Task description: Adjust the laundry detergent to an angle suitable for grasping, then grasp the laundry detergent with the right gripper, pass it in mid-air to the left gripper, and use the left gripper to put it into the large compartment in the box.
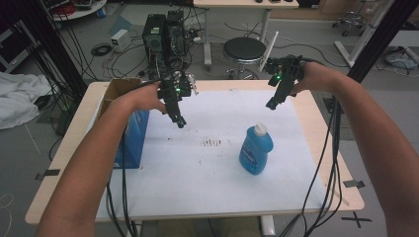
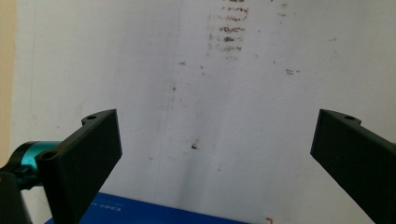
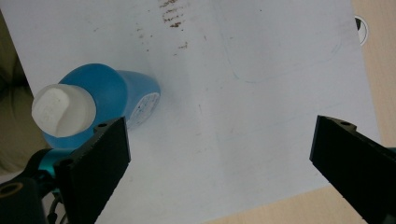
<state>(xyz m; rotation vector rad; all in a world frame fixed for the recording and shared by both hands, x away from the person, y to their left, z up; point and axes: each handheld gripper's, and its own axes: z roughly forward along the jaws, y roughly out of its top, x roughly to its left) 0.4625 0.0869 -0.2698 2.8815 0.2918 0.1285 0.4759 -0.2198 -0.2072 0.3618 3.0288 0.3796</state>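
In the high view a blue bottle (image 1: 256,150) with a white cap stands upright on the white sheet (image 1: 207,168) covering the worktop (image 1: 74,148), right of centre in the frame. The right tool (image 1: 271,104) hangs above the sheet in the upper right, higher in the frame than the bottle and well apart from it, its jaws spread wide with nothing between them. In the right gripper view the bottle (image 3: 100,100) sits at the left edge, just beyond the left jaw. The left tool (image 1: 181,123) hovers left of centre, also wide open and empty, farther from the bottle, beside an open blue box (image 1: 131,131) at the sheet's left edge.
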